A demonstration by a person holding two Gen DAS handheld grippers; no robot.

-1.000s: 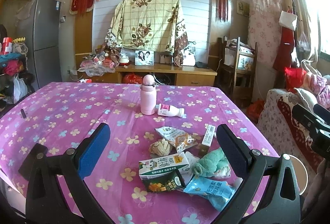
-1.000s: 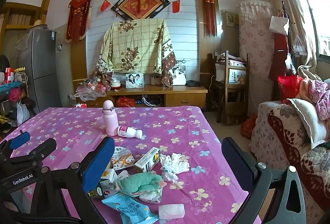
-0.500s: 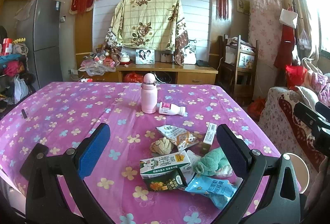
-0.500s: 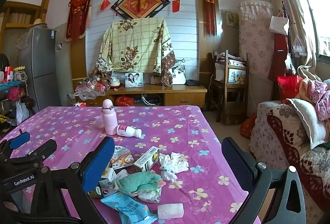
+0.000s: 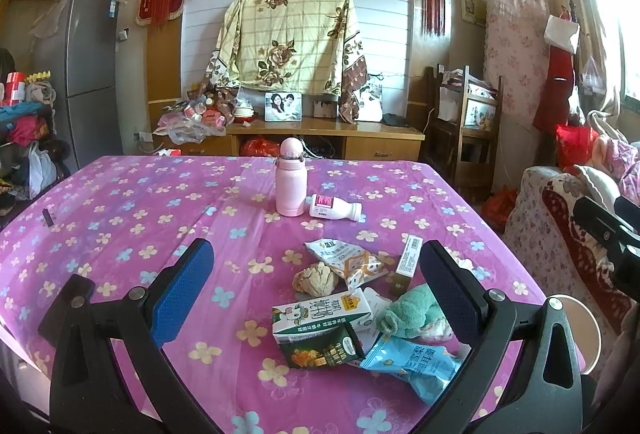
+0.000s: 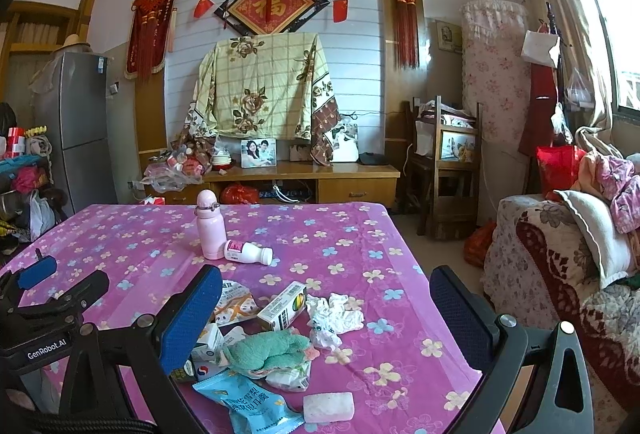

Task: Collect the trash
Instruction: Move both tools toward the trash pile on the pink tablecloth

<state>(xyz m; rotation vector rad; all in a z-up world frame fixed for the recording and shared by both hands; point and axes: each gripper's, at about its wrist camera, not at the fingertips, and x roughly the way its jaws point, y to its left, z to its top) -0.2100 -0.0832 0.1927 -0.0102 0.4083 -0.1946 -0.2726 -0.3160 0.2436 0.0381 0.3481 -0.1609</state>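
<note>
Setting: a living room with red festive hangings on the wall, and in front of you a table under a magenta flower-printed tablecloth. Standing well back on it: a pale pink upright flask with a domed cap, and touching its base a small white plastic bottle lying on its side. Lying in a loose heap near your edge, the trash: a white-and-green milk carton tipped over a dark green snack packet; a light blue foil snack bag; a crumpled beige paper ball; a white printed wrapper; a small green-and-white cardboard box; a wad of crumpled white tissue; a soft mint-green cloth, possibly not trash. You are holding the left gripper above the heap with its blue-padded fingers spread wide, pinching nothing; the right gripper is hovering likewise, fingers spread and empty. Handling, as judged: everything here is probably light; the foil bag is looking slippery and crinkly, so be pinching a flat edge; the carton is stiffer, so be closing across its narrow sides; tissue and paper ball should compress, so be squeezing through the middle.
</note>
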